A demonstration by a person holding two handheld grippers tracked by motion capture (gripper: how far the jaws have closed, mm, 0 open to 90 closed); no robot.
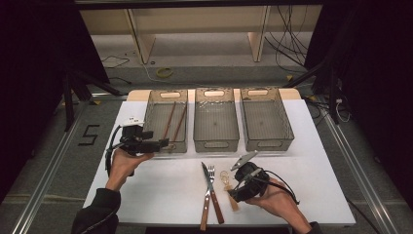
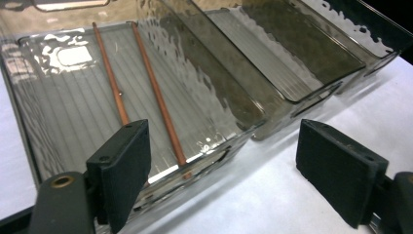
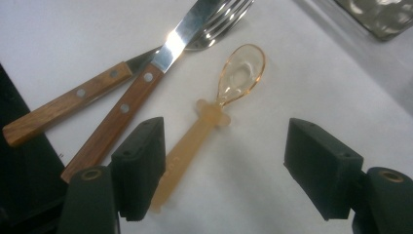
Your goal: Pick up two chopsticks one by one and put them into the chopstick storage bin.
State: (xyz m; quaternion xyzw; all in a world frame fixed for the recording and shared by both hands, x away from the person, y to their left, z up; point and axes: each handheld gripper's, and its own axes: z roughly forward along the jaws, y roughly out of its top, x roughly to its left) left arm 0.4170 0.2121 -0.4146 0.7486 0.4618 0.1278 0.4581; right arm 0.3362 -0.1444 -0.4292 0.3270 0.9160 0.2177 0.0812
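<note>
You're sorting cutlery into bins. Left gripper [image 1: 163, 143] is hanging at the left bin [image 2: 29, 146], jaws wide and empty, both chopsticks [image 2: 158, 105] lying inside. Right gripper [image 3: 224, 168] is hovering over the amber spoon [image 3: 214, 117] on the tabletop [image 1: 160, 190], jaws wide, holding nothing. Straddle the handle squarely, staying off the knife [image 3: 131, 97] and fork [image 3: 214, 24].

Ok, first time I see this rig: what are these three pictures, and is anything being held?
A person holds a handheld two-jaw gripper in each hand. The high view looks down on the white table; the other two look along each gripper's jaws. The left gripper is open, empty, at the left bin, where two chopsticks lie. The middle bin and right bin are empty. The right gripper is open over an amber plastic spoon, beside a knife and fork.
</note>
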